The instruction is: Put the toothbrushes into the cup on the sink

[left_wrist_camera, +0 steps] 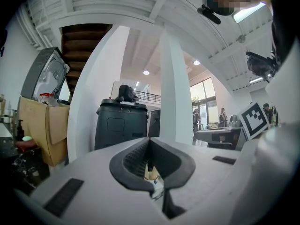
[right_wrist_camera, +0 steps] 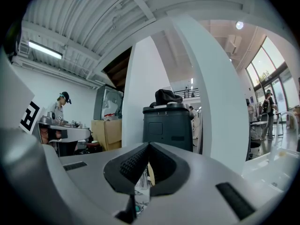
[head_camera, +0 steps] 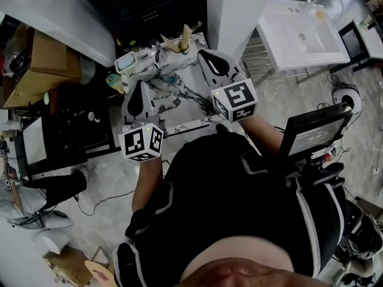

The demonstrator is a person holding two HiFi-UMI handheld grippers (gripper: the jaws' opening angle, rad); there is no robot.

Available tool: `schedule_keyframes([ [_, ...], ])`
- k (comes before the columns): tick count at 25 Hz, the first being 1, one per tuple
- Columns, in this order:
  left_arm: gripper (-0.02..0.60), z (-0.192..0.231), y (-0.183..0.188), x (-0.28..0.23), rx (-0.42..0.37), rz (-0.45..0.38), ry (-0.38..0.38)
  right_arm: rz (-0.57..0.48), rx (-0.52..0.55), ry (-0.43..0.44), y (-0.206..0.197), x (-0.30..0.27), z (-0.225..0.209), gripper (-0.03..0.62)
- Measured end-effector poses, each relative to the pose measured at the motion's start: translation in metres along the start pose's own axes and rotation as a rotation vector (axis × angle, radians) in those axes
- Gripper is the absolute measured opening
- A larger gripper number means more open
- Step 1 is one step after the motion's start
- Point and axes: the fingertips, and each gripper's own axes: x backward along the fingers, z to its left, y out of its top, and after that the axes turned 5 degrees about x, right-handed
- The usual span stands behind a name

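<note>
The white left gripper and the white right gripper, both with black ribbed pads, are closed tight and hold nothing. They hover side by side over a white marble-patterned sink counter. A beige cup stands at the counter's far edge, beyond both grippers. The toothbrushes cannot be made out.

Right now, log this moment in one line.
left gripper: shut, empty | right gripper: shut, empty | both at marble counter

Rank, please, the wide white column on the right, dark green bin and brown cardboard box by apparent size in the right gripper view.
1. Wide white column.
2. Dark green bin.
3. Brown cardboard box.
Apparent size only; distances differ.
</note>
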Motion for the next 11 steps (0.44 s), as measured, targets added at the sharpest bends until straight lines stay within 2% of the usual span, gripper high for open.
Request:
schedule_keyframes([
  [11, 0.006, 0.0006, -0.0018, -0.0018, 0.015, -0.007, 0.016, 0.009, 0.001, -0.006, -0.005, 0.0037, -0.0036, 0.023],
])
